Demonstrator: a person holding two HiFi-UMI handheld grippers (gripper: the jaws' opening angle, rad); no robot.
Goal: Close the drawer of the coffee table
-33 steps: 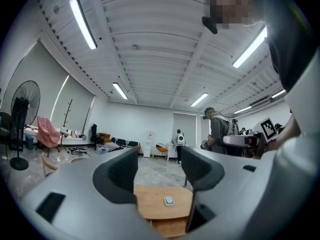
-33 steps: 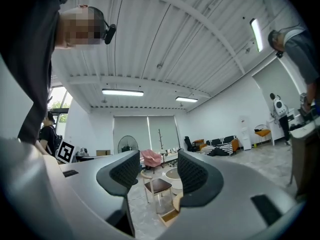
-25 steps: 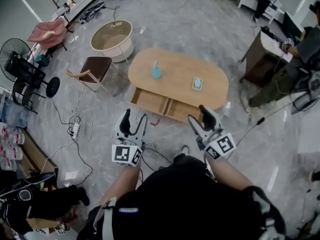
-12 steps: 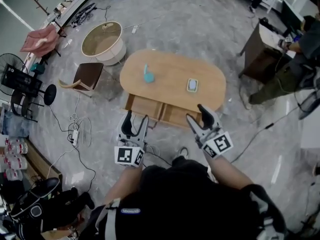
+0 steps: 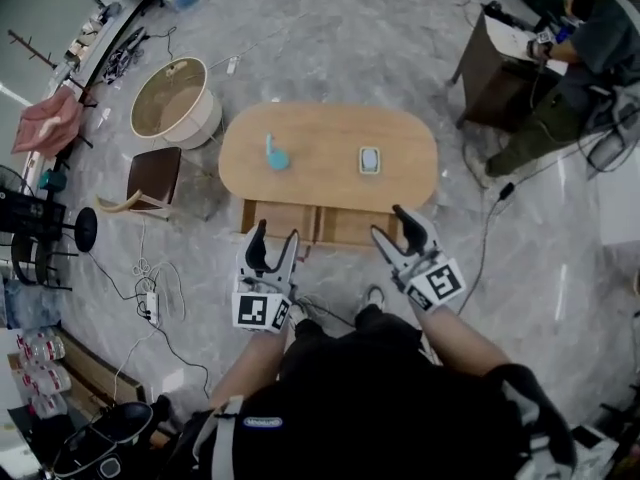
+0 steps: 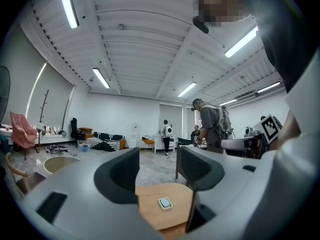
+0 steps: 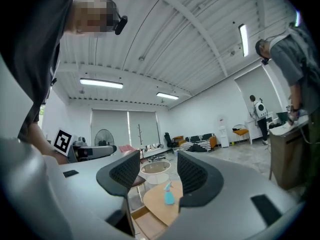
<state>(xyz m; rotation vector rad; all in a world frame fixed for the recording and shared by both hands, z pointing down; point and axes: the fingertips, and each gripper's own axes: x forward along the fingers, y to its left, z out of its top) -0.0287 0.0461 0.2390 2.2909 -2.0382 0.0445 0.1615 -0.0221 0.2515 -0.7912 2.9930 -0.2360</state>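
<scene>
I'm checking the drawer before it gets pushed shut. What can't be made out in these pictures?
- Head view: the back of the open drawer lies under the tabletop; the right claw covers its front right corner.
- Head view: the small flat item on the tabletop is too small to identify.

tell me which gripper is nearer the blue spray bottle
Left. The left gripper sits directly in line with the blue spray bottle; the right gripper is off to its right.

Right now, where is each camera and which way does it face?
Head view: on the head, facing steeply down at the coffee table; torso, arms, left gripper, right gripper show.
Left gripper view: on that gripper, looking along its open jaws across the room.
Right gripper view: likewise, jaws open.
All share the table.
</scene>
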